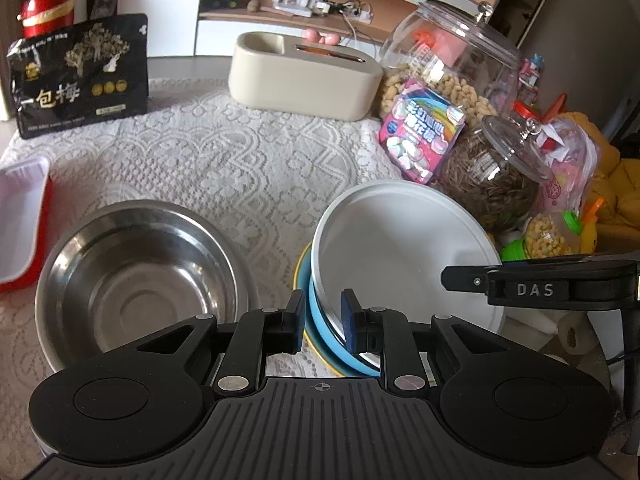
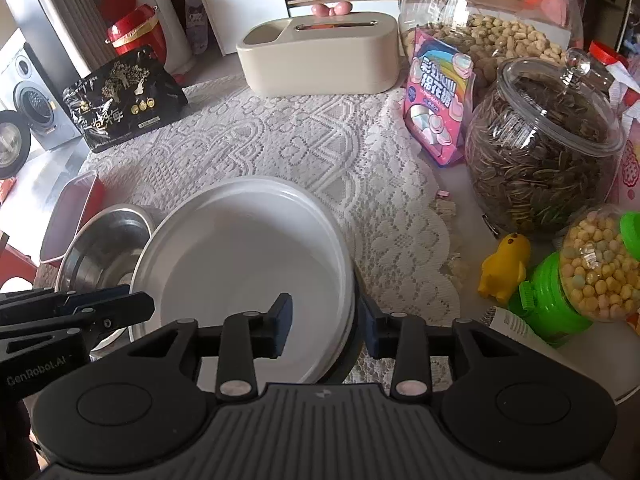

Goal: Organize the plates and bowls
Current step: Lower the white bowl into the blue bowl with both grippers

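Plates stacked at lower centre of both views: white plate [image 1: 404, 256] uppermost, tilted, over a blue plate [image 1: 324, 332] and a yellow-rimmed plate [image 1: 304, 276] that only the left wrist view shows. Left hand-held gripper [image 1: 322, 322] straddles the near-left edge of that stack, fingers [image 1: 297, 320] clamped on the white and blue rims. Right hand-held gripper [image 2: 326, 328] sits at the white plate's [image 2: 248, 248] lower-right rim, one finger over the plate, the other outside; a gap shows at the inner pad, so the grip reads as released with the rim between the fingers.

Steel bowl [image 1: 136, 280] stands empty at lower left of the left wrist view, just beside the stack; in the right wrist view it is partly hidden behind the white plate. Red tray [image 1: 24, 224] lies at the far left edge. Everything rests on a lace cloth [image 1: 224, 152] covering the surface.

Black snack bag [image 1: 80, 72] stands upper left, beige tissue box [image 1: 304, 76] upper centre. Pink marshmallow packet [image 2: 440, 108] leans on the sunflower-seed jar [image 2: 544, 152], peanut jar [image 2: 492, 16] behind.

Right wrist view alone shows a yellow duck toy [image 2: 504, 268] and green-capped candy jar [image 2: 592, 276] at lower right.
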`<state>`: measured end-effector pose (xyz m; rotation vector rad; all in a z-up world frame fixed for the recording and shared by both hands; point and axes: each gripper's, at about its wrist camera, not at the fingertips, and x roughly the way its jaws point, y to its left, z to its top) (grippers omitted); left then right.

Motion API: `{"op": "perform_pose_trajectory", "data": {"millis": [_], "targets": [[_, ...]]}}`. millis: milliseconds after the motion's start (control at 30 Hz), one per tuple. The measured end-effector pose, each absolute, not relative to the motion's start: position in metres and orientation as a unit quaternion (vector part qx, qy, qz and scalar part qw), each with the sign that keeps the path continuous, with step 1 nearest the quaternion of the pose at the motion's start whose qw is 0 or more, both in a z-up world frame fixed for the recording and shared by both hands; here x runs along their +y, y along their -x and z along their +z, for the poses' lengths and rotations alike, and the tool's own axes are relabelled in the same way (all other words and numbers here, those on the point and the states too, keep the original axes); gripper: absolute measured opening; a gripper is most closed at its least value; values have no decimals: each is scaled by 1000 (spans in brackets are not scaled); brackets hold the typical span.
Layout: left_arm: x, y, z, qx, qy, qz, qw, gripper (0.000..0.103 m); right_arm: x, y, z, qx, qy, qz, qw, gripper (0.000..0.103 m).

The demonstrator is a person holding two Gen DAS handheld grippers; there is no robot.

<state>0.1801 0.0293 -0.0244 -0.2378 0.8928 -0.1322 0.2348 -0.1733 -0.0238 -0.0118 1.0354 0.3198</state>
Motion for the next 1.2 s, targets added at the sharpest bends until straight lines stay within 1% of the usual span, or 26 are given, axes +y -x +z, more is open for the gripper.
{"op": "perform_pose_trajectory", "data": {"millis": [33, 233, 500, 600, 667, 767, 833, 867, 933, 1100, 1200], "targets": [[31, -181, -25, 430, 117, -62, 893, 22, -175, -235, -24, 491, 3, 150, 858, 44], [38, -184, -30, 431, 136, -64, 890, 23, -185, -243, -30, 483, -17, 146, 863, 44], [43, -194, -44, 441, 173, -71, 878, 26, -185, -253, -57, 509, -33, 156, 846, 45], [43, -197, -47, 440, 177, -65, 878, 29, -186, -256, -64, 519, -43, 157, 839, 46], [43, -199, -49, 439, 172, -58, 880, 36, -188, -256, -67, 524, -54, 163, 834, 47], [44, -201, -52, 439, 171, -53, 880, 39, -184, -255, -72, 535, -58, 176, 824, 47], [44, -202, -54, 442, 171, -56, 879, 37, -179, -254, -74, 539, -55, 176, 822, 53], [44, -202, -54, 442, 169, -61, 879, 36, -176, -254, -75, 539, -53, 175, 822, 55], [45, -202, -54, 443, 169, -72, 877, 35, -172, -255, -78, 542, -54, 170, 821, 57], [47, -208, -59, 450, 179, -97, 870, 35, -172, -262, -84, 550, -82, 171, 814, 64], [45, -213, -63, 456, 171, -104, 867, 36, -175, -265, -85, 551, -93, 179, 809, 64]]}}
